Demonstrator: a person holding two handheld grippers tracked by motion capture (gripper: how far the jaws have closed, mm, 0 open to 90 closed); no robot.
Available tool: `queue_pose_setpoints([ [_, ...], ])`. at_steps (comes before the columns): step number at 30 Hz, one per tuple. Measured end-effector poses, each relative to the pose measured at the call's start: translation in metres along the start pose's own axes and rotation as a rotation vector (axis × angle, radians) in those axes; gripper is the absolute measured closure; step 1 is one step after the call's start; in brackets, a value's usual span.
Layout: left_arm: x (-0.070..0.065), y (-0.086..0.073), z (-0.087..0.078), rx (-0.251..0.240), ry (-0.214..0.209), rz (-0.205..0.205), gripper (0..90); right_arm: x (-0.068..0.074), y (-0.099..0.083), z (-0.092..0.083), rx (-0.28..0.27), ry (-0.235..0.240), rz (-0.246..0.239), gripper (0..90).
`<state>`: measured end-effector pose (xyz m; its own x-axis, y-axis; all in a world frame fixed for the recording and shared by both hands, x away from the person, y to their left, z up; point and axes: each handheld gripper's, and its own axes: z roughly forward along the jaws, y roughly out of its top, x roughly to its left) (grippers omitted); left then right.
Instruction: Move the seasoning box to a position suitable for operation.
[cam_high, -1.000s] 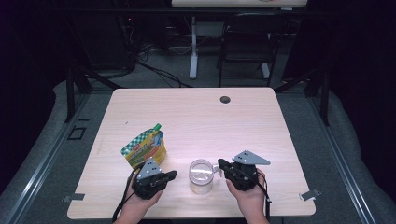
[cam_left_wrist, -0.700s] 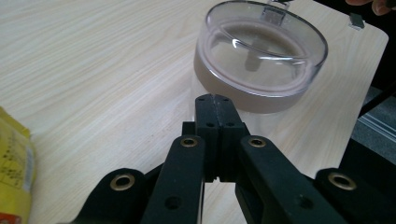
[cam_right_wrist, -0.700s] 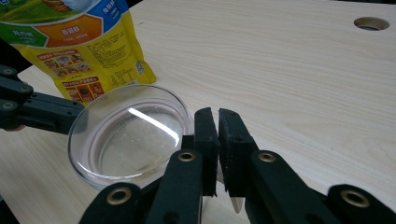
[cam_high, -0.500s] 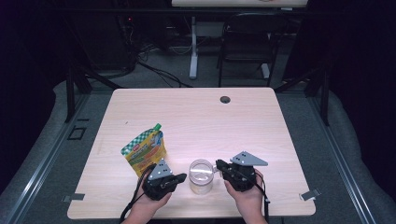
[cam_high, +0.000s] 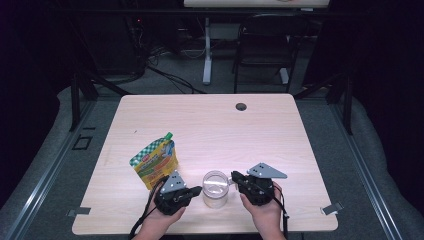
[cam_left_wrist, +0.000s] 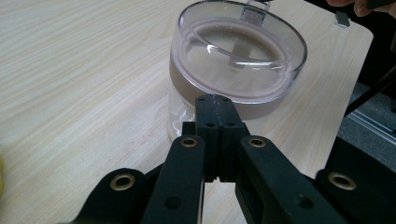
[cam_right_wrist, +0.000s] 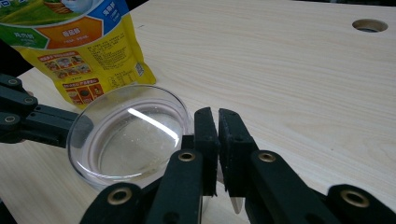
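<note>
Jar (cam_high: 215, 189) near table's front edge (cam_high: 210, 233)

The left gripper (cam_high: 196, 190), black with a grey three-cornered plate on top, points to the right with its jaws pressed together. The right gripper (cam_high: 234, 176), of the same kind, points to the left toward it, its jaws almost closed with a thin gap. Both hands hold them low over the near edge.

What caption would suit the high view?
Two hand-held grippers, left gripper and right gripper, flank a clear lidded jar beside a snack pouch.
</note>
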<state>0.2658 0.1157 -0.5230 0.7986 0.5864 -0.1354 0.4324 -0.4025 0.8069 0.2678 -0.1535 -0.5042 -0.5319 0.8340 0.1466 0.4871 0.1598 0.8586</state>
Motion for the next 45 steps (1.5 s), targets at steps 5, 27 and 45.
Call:
queue_pose_setpoints([
  [5,0.0,-0.001,0.001,0.019,-0.001,0.004,90.0,0.0,0.0,0.0,-0.001,0.003,-0.004,86.6],
  [27,0.001,0.006,-0.005,-0.018,-0.007,-0.002,90.0,0.001,-0.002,-0.002,0.0,0.001,-0.011,84.7],
  [45,-0.007,0.028,-0.006,-0.035,-0.013,0.028,90.0,0.007,-0.002,-0.018,0.025,-0.005,-0.067,78.7],
])
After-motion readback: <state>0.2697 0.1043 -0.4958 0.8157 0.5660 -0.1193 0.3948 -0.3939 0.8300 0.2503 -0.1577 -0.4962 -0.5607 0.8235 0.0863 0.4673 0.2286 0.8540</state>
